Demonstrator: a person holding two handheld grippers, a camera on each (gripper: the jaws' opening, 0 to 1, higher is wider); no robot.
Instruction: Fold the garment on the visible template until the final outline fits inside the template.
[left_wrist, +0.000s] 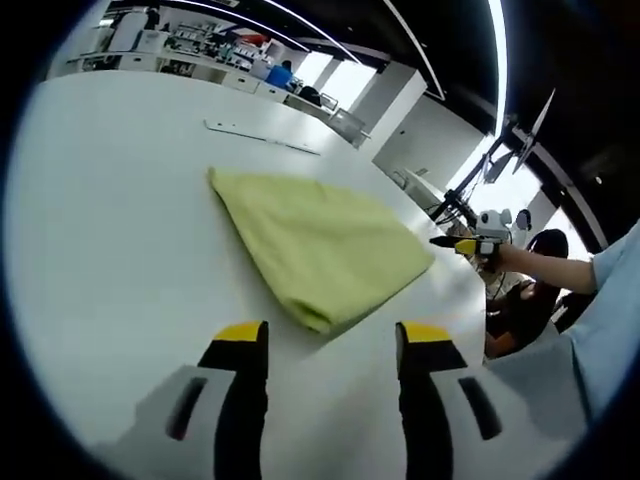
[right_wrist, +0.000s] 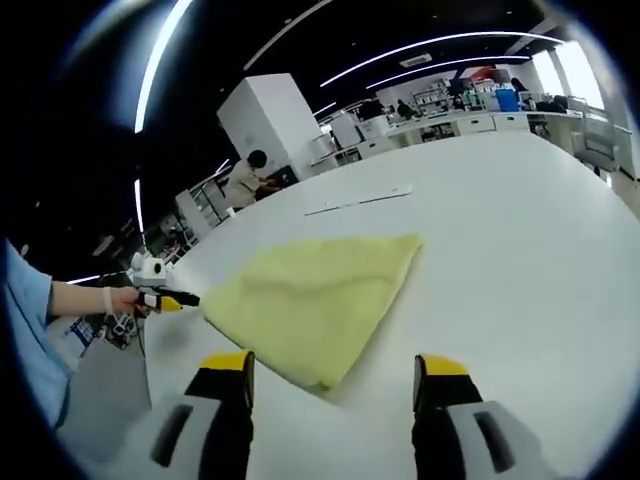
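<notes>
Garment (left_wrist: 320, 245) — a yellow-green cloth — lies folded on the white table (left_wrist: 110, 250), its outline roughly triangular with one pointed corner and a thick folded edge nearest both cameras. In the left gripper view the left gripper (left_wrist: 330, 345) hovers just short of that folded edge, its yellow-tipped jaws spread wide with nothing between them. In the right gripper view the right gripper (right_wrist: 335, 375) stands the same way — jaws apart and empty, just beside the cloth's (right_wrist: 315, 295) near corner. Each view catches the other gripper at the far side of the cloth, held in a hand (right_wrist: 125, 300); whether it touches the fabric cannot be told. A thin pale strip (left_wrist: 262, 137) lies on the table beyond the cloth.
</notes>
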